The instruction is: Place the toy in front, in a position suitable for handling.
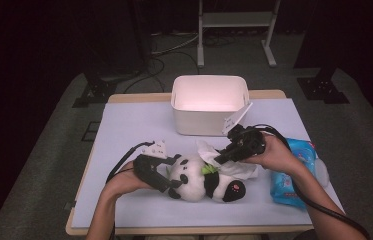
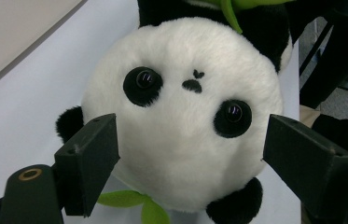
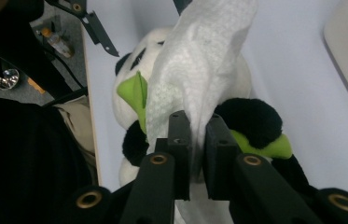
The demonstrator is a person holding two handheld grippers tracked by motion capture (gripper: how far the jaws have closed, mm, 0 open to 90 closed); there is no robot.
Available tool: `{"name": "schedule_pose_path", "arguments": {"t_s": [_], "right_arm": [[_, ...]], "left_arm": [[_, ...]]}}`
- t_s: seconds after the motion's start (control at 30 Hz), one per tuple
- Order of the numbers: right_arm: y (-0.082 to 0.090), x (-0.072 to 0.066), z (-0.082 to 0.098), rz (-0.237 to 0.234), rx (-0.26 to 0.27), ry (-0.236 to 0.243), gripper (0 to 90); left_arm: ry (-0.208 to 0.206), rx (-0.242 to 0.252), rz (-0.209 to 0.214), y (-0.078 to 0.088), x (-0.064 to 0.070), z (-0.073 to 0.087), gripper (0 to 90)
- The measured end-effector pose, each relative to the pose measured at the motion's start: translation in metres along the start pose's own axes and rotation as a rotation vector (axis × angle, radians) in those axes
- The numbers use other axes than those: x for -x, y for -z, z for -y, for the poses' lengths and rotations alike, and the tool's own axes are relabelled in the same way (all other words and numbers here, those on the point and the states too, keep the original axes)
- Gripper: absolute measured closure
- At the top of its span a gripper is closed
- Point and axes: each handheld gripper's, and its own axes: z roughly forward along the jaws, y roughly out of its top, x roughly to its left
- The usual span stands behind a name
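Left hand-held gripper (image 1: 174, 186): lies low on the worktop (image 1: 134, 125) at the left, jaws spread wide to either side of the toy's head, the pads close to the plush on both flanks (contact on the right flank cannot be confirmed from the left gripper view).

Plush panda (image 1: 200, 181): lies on the worktop near its front edge, between the two hands, head toward the left, black foot toward the right. White face, black eye patches, small black nose. Green leaf trim (image 1: 207, 169) at the neck.

White wet wipe (image 1: 226, 162): a crumpled sheet draped over the panda's body, one end standing up, the other trailing to the right onto the worktop.

Right hand-held gripper (image 1: 221, 159): angled down from the right over the panda's middle. Jaws nearly closed, a narrow slit between them, with the wipe pinched in it.

White plastic bin (image 1: 209, 122): at the back of the worktop, behind the panda, well apart from it.

Blue wet-wipe pack (image 1: 299, 172): at the right edge of the worktop, partly under the right forearm.
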Motion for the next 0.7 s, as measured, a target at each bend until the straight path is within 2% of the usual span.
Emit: {"name": "schedule_pose_path", "arguments": {"t_s": [0.03, 0.23, 0.7], "right_arm": [[-0.002, 0.000, 0.002, -0.002, 0.000, -0.005, 75.2], [0.004, 0.001, 0.006, 0.006, 0.038, -0.011, 66.4], [0.020, 0.001, 0.014, 0.037, 0.060, 0.000, 59.6]], "left_arm": [[-0.001, -0.003, 0.003, -0.001, 0.000, 0.000, 17.3], [0.000, -0.010, 0.006, -0.004, 0.000, 0.000, 17.2], [0.000, -0.013, 0.008, -0.004, 0.001, 0.000, 16.7]]}}
